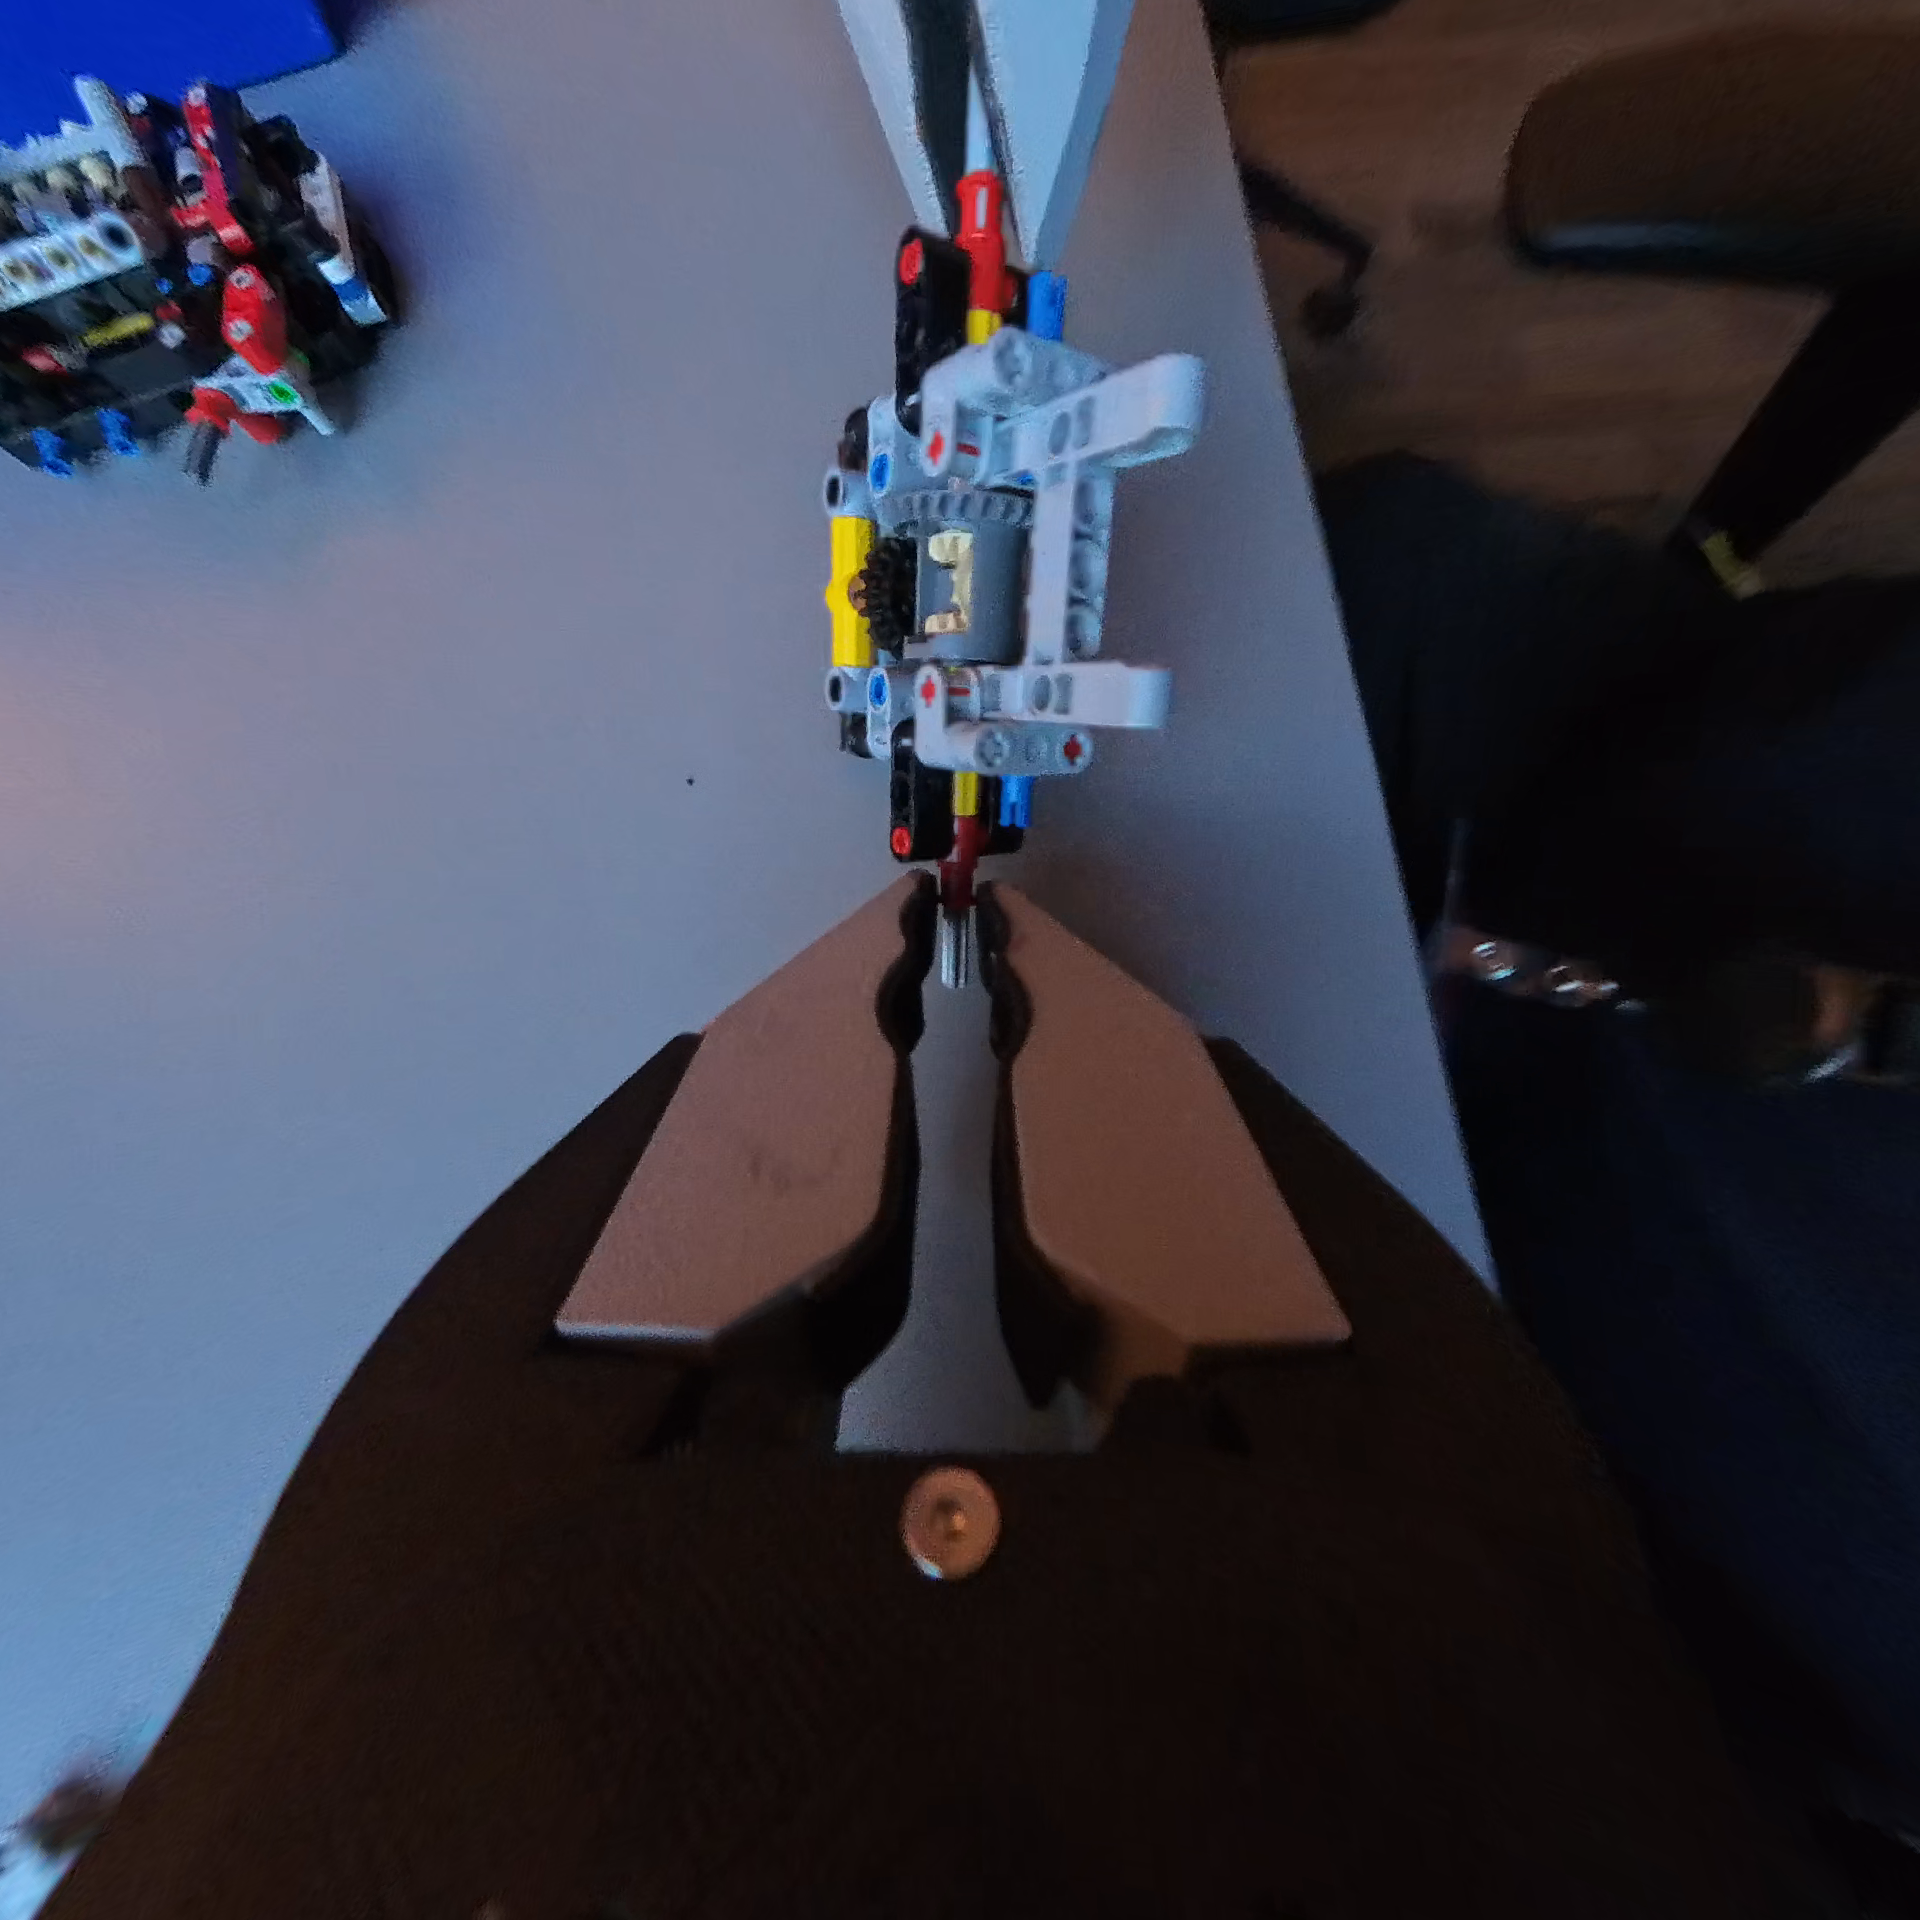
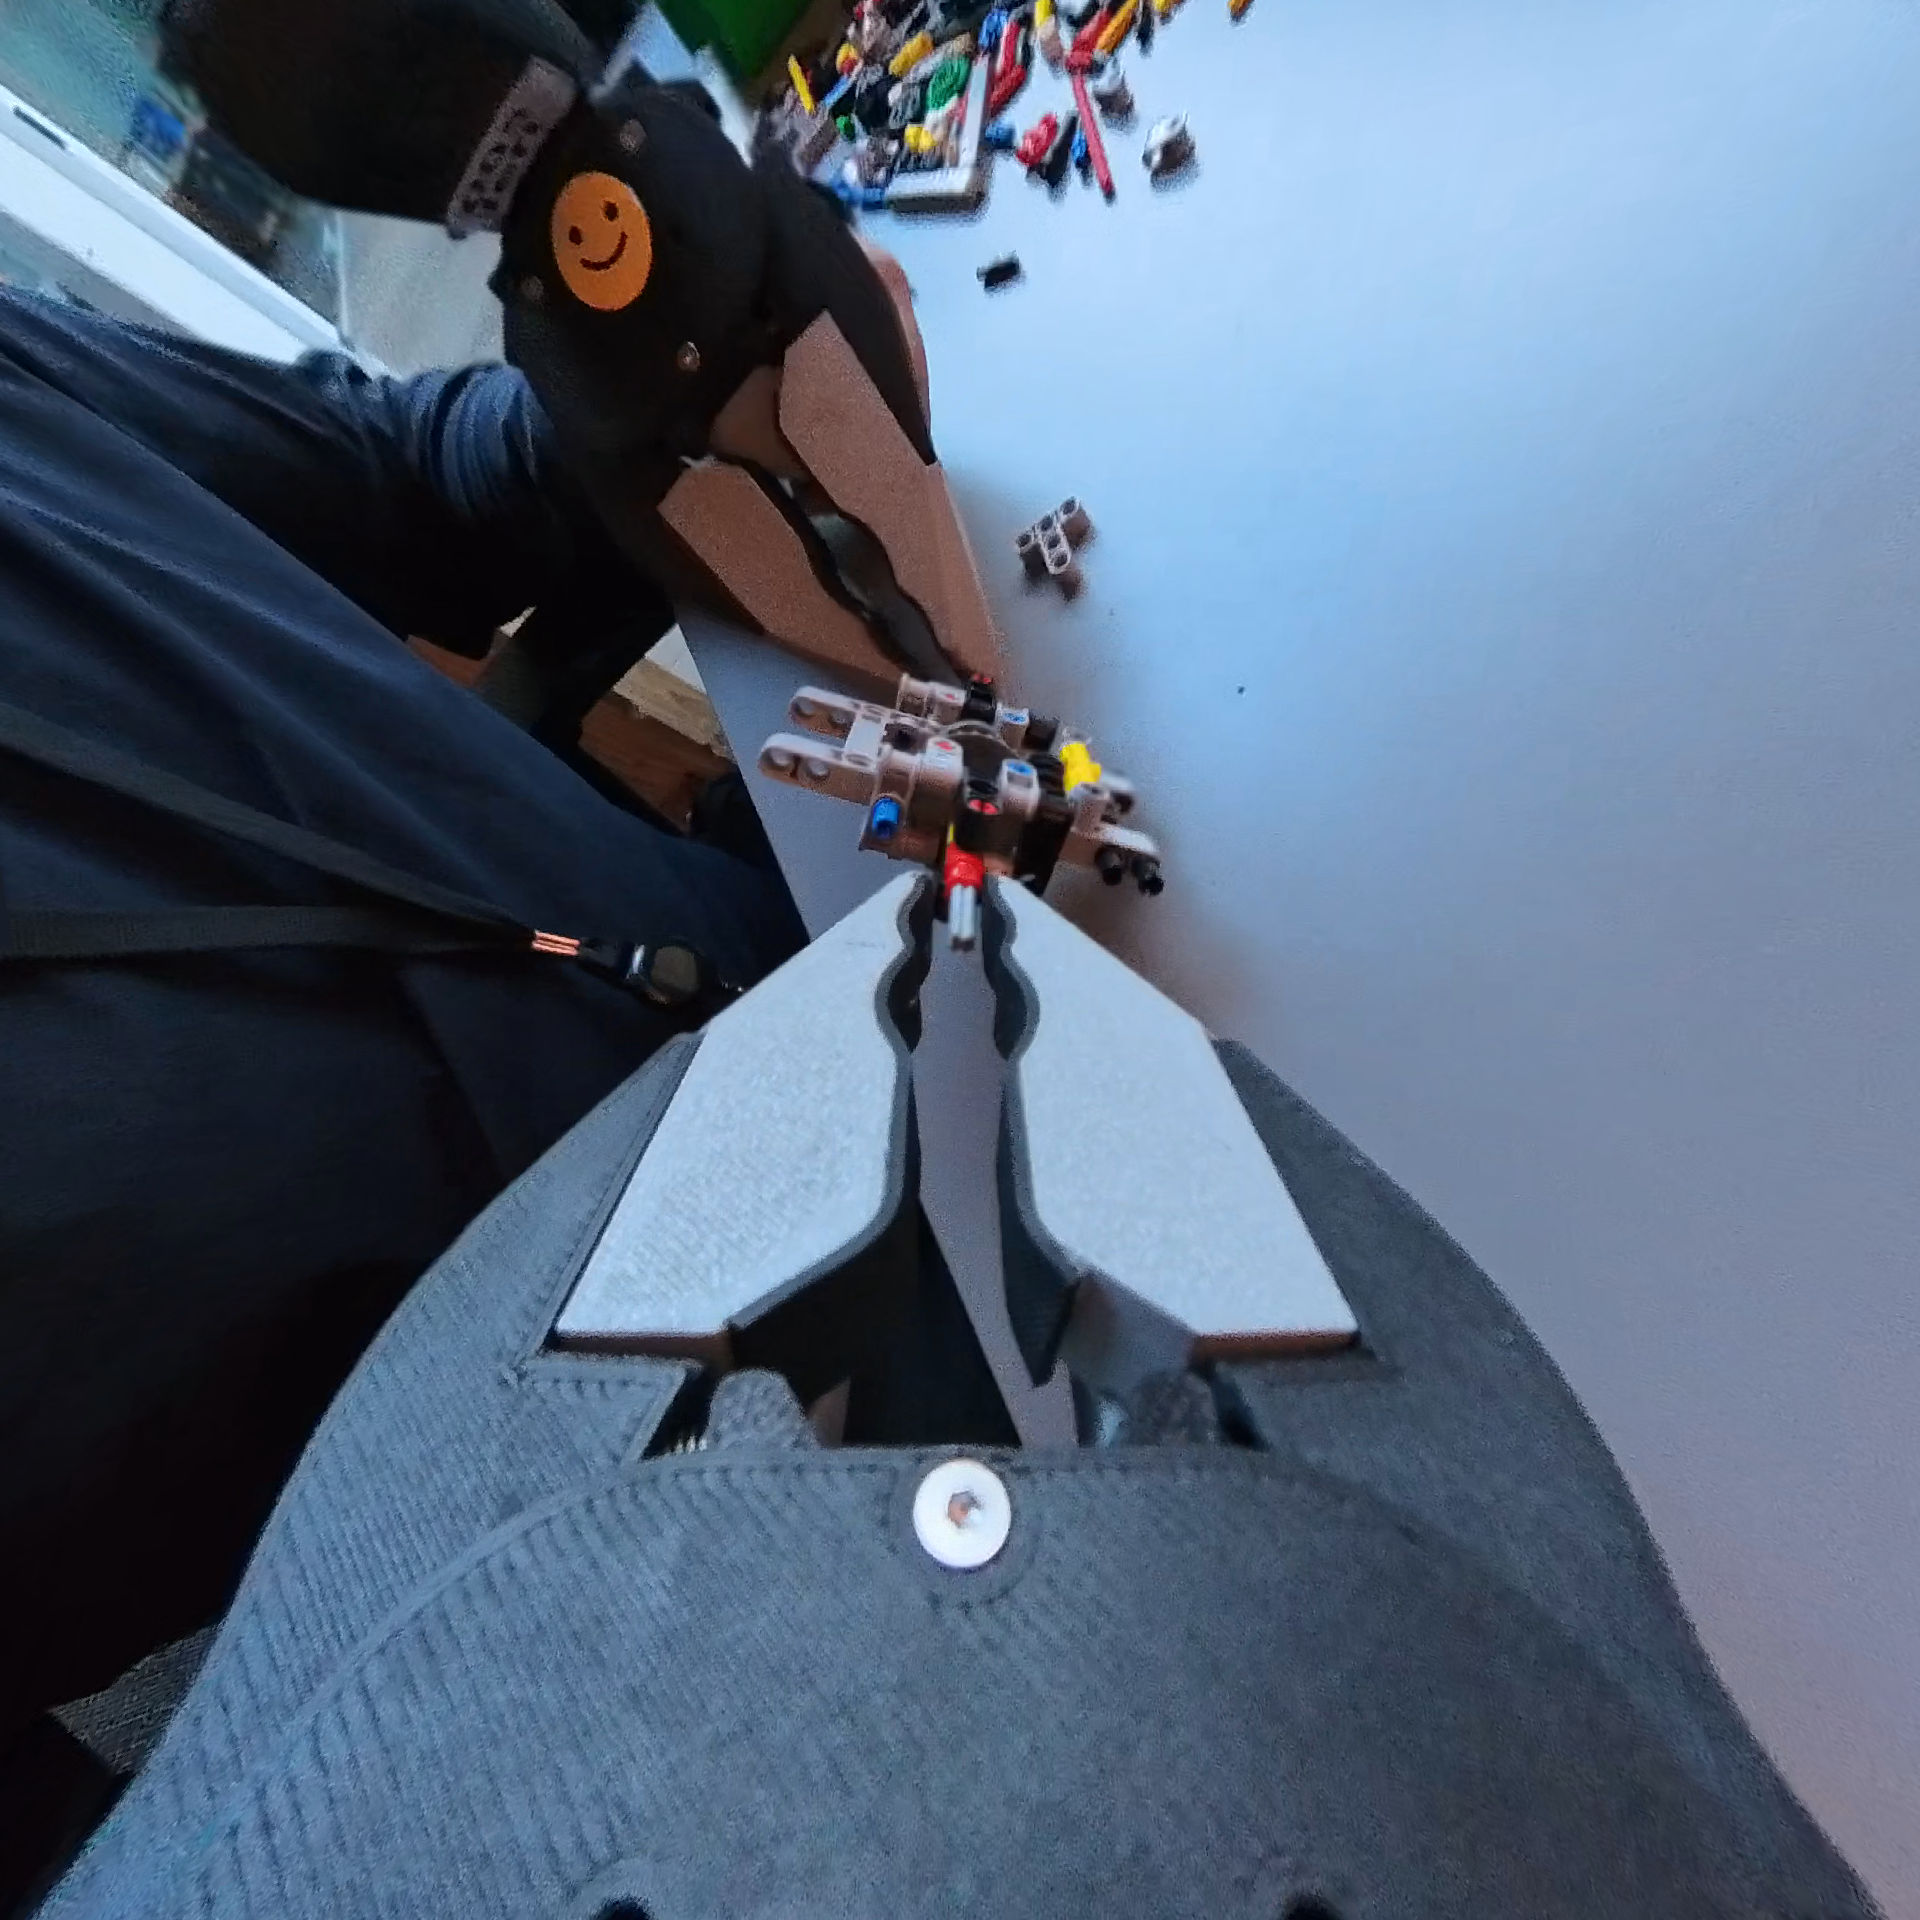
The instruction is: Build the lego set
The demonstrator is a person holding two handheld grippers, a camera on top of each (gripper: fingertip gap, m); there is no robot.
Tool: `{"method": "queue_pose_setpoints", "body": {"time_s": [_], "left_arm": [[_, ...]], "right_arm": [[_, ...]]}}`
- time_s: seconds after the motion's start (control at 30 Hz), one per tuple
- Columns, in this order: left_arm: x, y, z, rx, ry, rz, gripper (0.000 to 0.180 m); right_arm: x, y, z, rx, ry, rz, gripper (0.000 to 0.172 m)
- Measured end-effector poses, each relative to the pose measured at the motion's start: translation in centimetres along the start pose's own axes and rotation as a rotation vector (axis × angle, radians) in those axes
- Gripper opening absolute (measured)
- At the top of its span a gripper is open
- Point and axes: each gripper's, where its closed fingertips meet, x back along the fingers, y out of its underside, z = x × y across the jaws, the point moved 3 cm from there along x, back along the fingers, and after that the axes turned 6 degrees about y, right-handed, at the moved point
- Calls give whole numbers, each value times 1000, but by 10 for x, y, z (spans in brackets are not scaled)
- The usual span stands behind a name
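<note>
Left hand-held gripper (image 1: 954,914) and right hand-held gripper (image 2: 961,909) each pinching an axle stub at opposite ends of the grey brick assembly (image 1: 997,561) over the tabletop (image 1: 468,779) edge (probably best kept coaxial, evenly squeezed, no twisting).

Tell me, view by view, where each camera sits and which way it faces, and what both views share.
Left wrist view: on the left gripper, looking along its brown jaws over the grey table; jaws closed on the brick assembly's near axle.
Right wrist view: on the right gripper, facing the person's dark sleeve; grey jaws closed on the opposite axle.
Shared: the assembly, table, and each view shows the other gripper.
</note>
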Motion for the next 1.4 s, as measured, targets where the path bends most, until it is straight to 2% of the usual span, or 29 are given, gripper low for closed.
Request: {"method": "queue_pose_setpoints", "body": {"time_s": [0.13, 0.27, 0.33, 0.47, 0.63, 0.8, 0.9, 0.97, 1.07, 1.4], "left_arm": [[4, -5, 9, 231, 218, 99, 5], [12, -16, 20, 487, 509, 239, 5], [14, -17, 17, 552, 545, 266, 5], [12, -12, 13, 569, 529, 248, 5], [12, -10, 3, 644, 525, 276, 5], [11, -3, -10, 645, 428, 248, 5], [10, 2, -20, 643, 345, 226, 16], [11, 5, -25, 623, 294, 217, 15], [9, 11, -32, 601, 229, 171, 15], [3, 12, -25, 500, 188, 100, 17]], "right_arm": [[7, -12, 2, -12, -22, 55, 8], [10, -20, 7, 9, -34, 125, 14], [10, -22, 9, 10, -52, 166, 15], [5, -19, 18, -13, -66, 199, 5], [1, -15, 30, -94, -88, 219, 5], [-4, -14, 46, -236, -94, 208, 3], [-7, -17, 60, -349, -90, 206, 0], [-10, -15, 73, -383, -53, 185, 1], [-14, -20, 79, -390, -70, 188, 1], [-16, -10, 92, -398, -25, 178, 2]]}}
